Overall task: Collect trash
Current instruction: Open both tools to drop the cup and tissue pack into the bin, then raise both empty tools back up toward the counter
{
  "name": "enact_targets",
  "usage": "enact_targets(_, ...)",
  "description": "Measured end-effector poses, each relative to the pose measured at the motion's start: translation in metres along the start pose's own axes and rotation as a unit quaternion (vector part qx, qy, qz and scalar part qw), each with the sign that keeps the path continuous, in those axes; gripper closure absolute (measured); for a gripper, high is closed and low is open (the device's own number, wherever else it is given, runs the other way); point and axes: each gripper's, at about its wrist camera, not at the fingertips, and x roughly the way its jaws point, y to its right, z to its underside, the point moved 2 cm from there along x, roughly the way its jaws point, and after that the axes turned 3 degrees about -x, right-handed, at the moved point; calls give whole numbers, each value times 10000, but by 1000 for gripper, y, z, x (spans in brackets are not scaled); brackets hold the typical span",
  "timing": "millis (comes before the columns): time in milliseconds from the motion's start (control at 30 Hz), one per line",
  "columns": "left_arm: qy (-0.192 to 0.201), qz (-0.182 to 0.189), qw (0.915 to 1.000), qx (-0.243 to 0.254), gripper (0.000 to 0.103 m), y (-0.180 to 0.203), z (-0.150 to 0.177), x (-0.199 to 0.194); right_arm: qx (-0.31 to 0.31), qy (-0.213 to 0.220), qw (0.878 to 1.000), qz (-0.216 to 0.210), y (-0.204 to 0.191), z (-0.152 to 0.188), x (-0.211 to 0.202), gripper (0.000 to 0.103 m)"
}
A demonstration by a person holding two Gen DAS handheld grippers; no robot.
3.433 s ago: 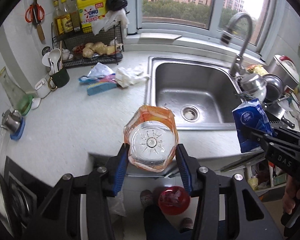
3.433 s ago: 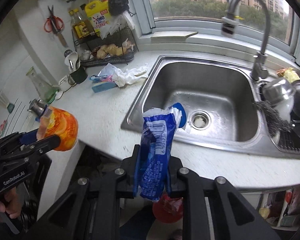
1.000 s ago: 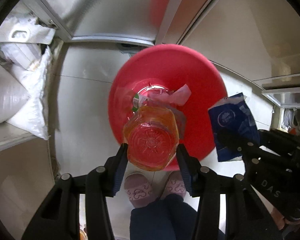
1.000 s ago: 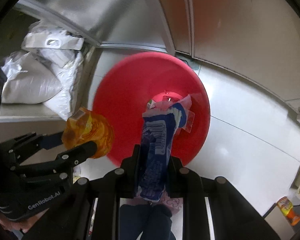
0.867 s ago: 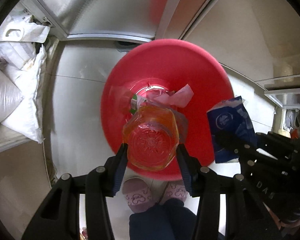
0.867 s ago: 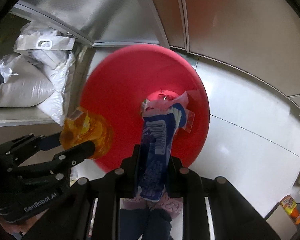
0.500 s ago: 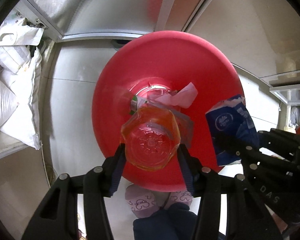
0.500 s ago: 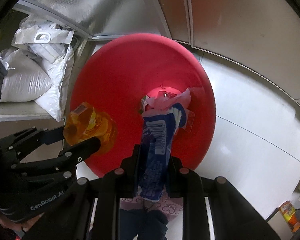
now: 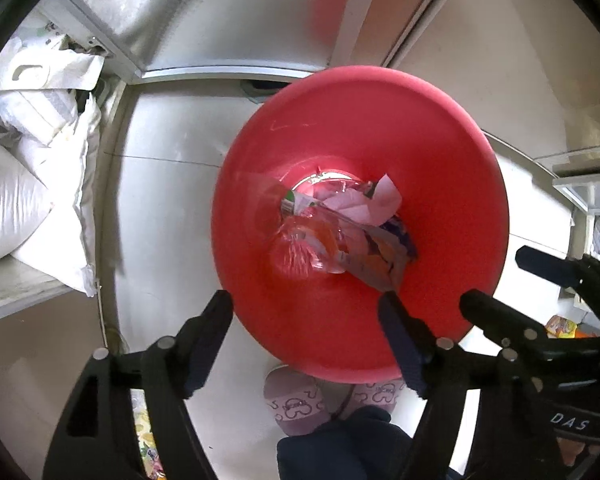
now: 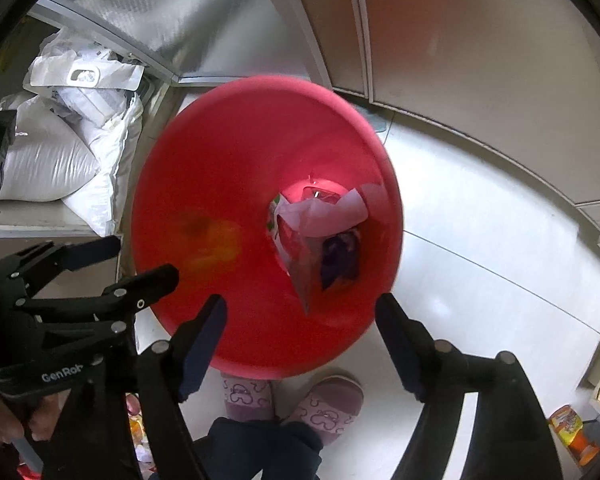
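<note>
While both grippers hang over the red bin (image 9: 452,168), I see their jaws opening.
Left gripper (image 9: 306,312) and right gripper (image 10: 300,314) hold nothing; bottle (image 9: 300,246) and blue packet (image 10: 340,258) lie inside.

Orange bottle (image 9: 300,248) motion-blurred in bin (image 9: 452,184)

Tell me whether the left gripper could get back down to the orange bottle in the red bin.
Probably yes. The left gripper hangs right over the red bin, jaws opening with nothing between them, and the orange bottle lies uncovered among wrappers.
</note>
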Motion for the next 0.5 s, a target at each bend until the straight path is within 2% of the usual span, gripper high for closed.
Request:
enact_targets(200, 100, -145, 9998, 39, 15, 1, 4, -23, -23, 55, 9999, 107, -4, 6, -26, 28)
enact_targets(367, 235, -122, 9996, 59, 14, 3, 6, -59, -154, 190, 9993, 283, -17, 8, -61, 28)
enact_targets(500, 357, -39, 9993, 52, 14, 4, 10, -103, -157, 285, 9989, 344, -26, 10, -98, 28)
